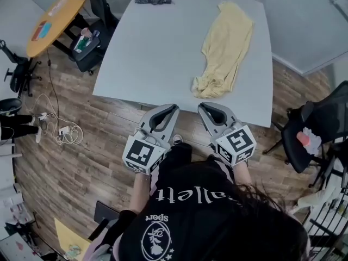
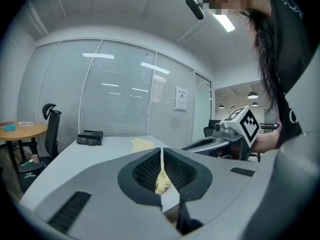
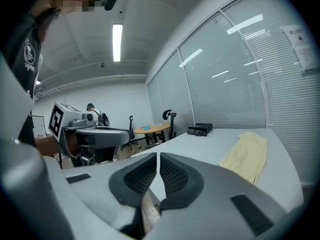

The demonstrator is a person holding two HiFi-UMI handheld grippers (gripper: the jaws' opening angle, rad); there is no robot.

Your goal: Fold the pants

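Evidently at the very start. Finds the pants [image 1: 225, 48] lying lengthwise on the right half of the counter [image 1: 157, 53], pale yellow, one end bunched up close to the near edge and the far end flatter. Shows no deliberate crease or fold anywhere in the cloth.

Holds the left gripper [image 1: 174, 107] and the right gripper [image 1: 200, 106] side by side short of the counter's near edge, over the wooden floor [image 1: 103, 140], apart from the fabric. Has both pairs of jaws pressed together with nothing between them. Glimpses only distant yellow cloth past the slit in the left gripper view.

Leaves everything to do: reaching the garment, smoothing out the crumpled end, laying leg over leg, then doubling it along its length. Judges progress as none so far.
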